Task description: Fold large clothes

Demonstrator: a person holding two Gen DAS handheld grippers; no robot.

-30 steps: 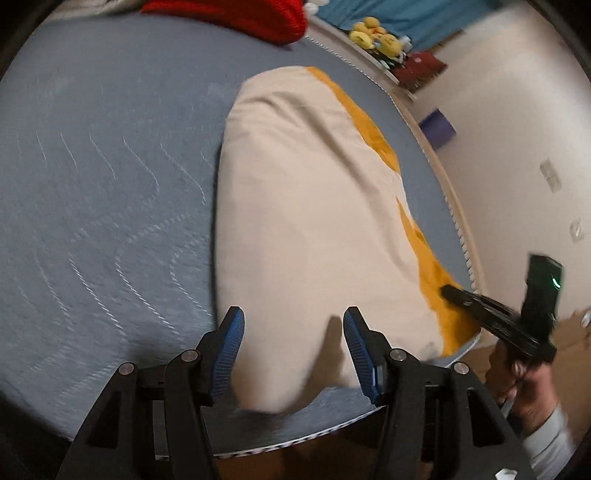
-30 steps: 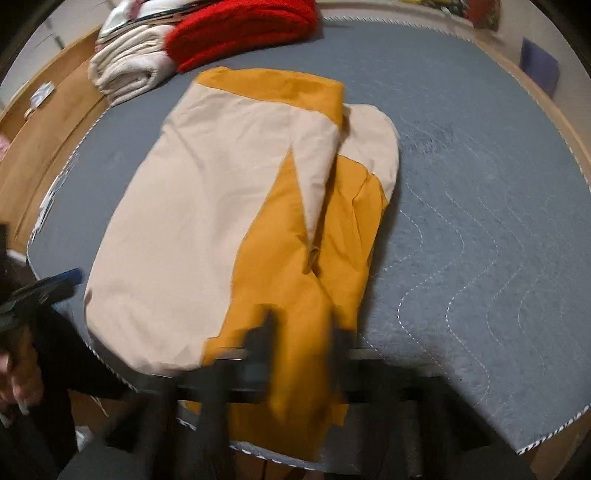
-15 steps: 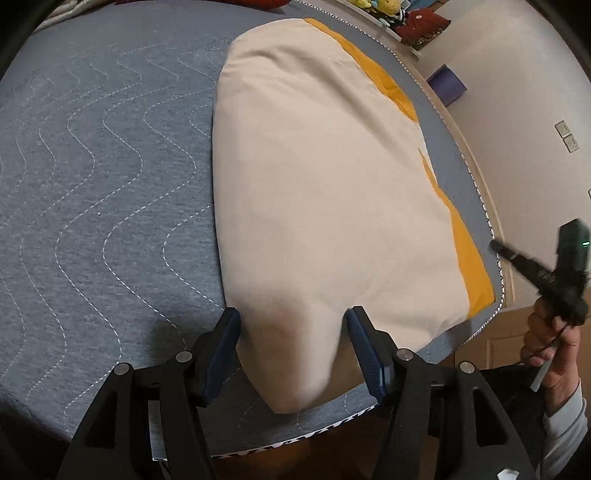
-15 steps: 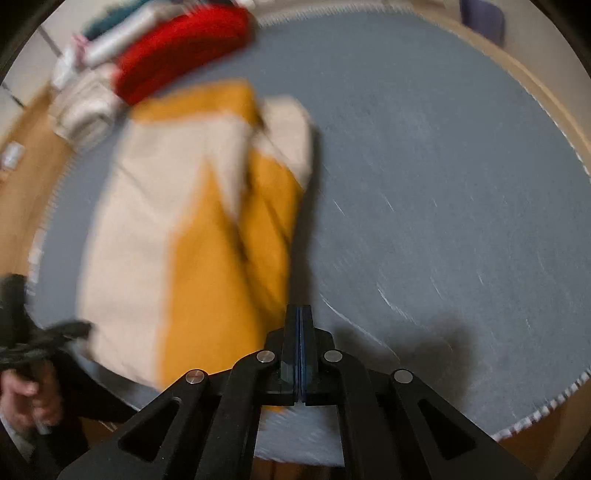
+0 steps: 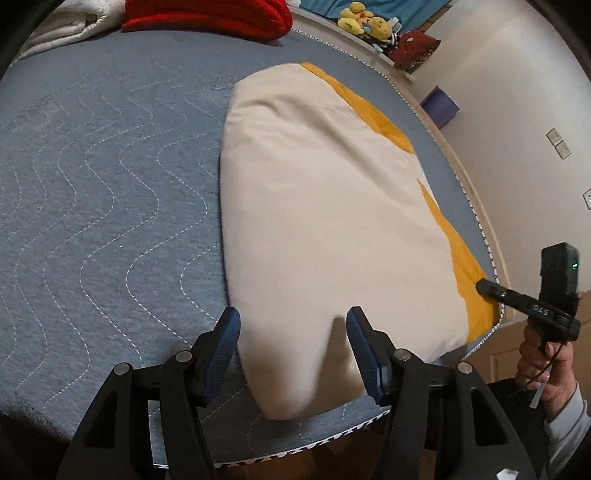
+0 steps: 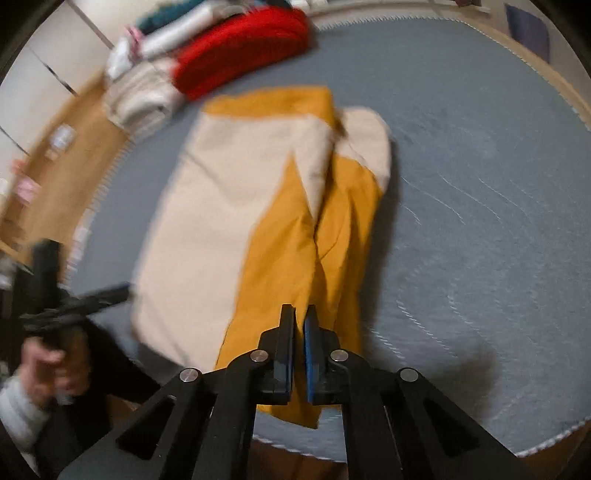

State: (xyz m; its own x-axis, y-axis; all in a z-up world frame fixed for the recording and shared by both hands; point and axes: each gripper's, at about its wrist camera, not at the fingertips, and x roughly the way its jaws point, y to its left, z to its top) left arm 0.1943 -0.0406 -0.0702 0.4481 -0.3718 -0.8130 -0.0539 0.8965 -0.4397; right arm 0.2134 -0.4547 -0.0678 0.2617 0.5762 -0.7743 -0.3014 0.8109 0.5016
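Note:
A large cream and mustard-yellow garment lies folded lengthwise on the grey quilted mattress. My left gripper is open, its blue pads either side of the garment's near cream end, just above it. In the right wrist view the same garment shows its yellow panels. My right gripper has its jaws nearly together with a thin gap, empty, over the near yellow hem. It also shows in the left wrist view at the garment's right edge.
A red blanket and white folded cloth lie at the mattress's far end. Plush toys and a purple box sit beyond it. The mattress edge runs close by the garment. Wooden floor lies left.
My right gripper swung back left over the yellow hem and its jaws parted slightly. My left gripper stayed open at the cream end, and its view tilted up to take in the mattress's far end.

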